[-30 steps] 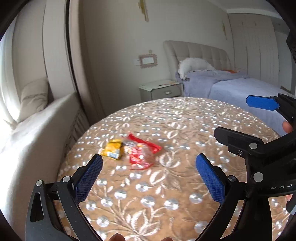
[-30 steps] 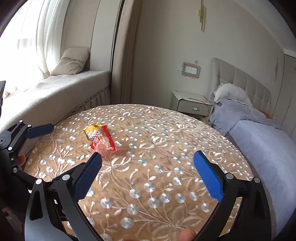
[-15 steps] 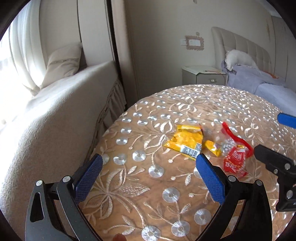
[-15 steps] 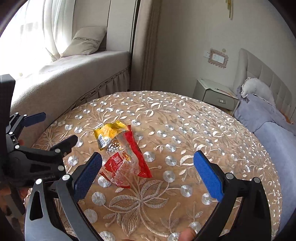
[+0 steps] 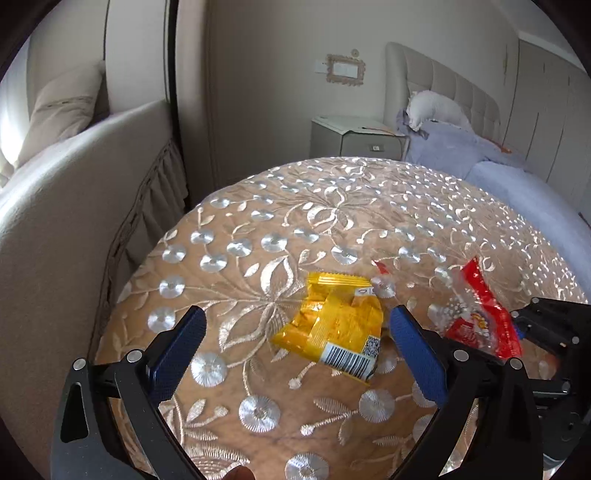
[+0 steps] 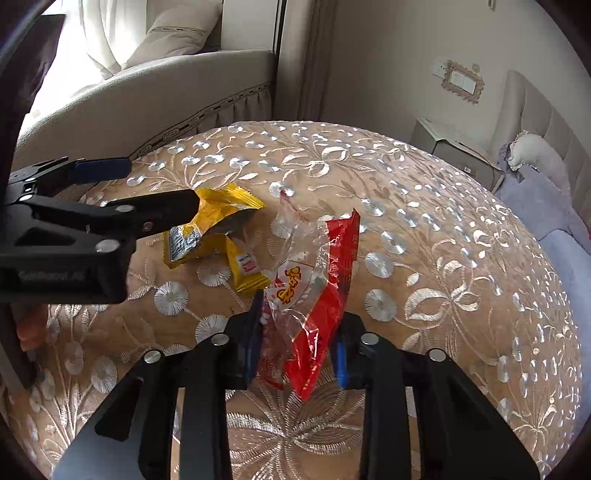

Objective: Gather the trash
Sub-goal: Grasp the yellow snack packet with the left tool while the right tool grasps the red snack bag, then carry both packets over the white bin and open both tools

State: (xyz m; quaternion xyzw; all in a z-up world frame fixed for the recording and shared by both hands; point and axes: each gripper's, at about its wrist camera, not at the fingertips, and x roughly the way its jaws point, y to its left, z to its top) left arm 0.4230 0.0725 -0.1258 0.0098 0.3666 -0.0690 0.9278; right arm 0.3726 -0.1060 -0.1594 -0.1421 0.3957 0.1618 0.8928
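A yellow snack wrapper (image 5: 334,325) lies crumpled on the round embroidered table (image 5: 258,229). It also shows in the right wrist view (image 6: 218,229). My left gripper (image 5: 295,343) is open, its jaws wide on either side of the yellow wrapper, just above it. A red and clear plastic wrapper (image 6: 314,295) sits between the closed jaws of my right gripper (image 6: 295,354), which is shut on it. The red wrapper shows at the right in the left wrist view (image 5: 480,314). The left gripper shows at the left in the right wrist view (image 6: 125,188).
A cushioned window seat (image 6: 147,96) with a pillow (image 6: 173,33) stands left of the table. A nightstand (image 5: 354,136) and a bed (image 5: 517,177) with blue covers are behind the table. The table edge curves close on the left.
My right gripper has closed on the red wrapper. My left gripper has moved in over the yellow wrapper, still open.
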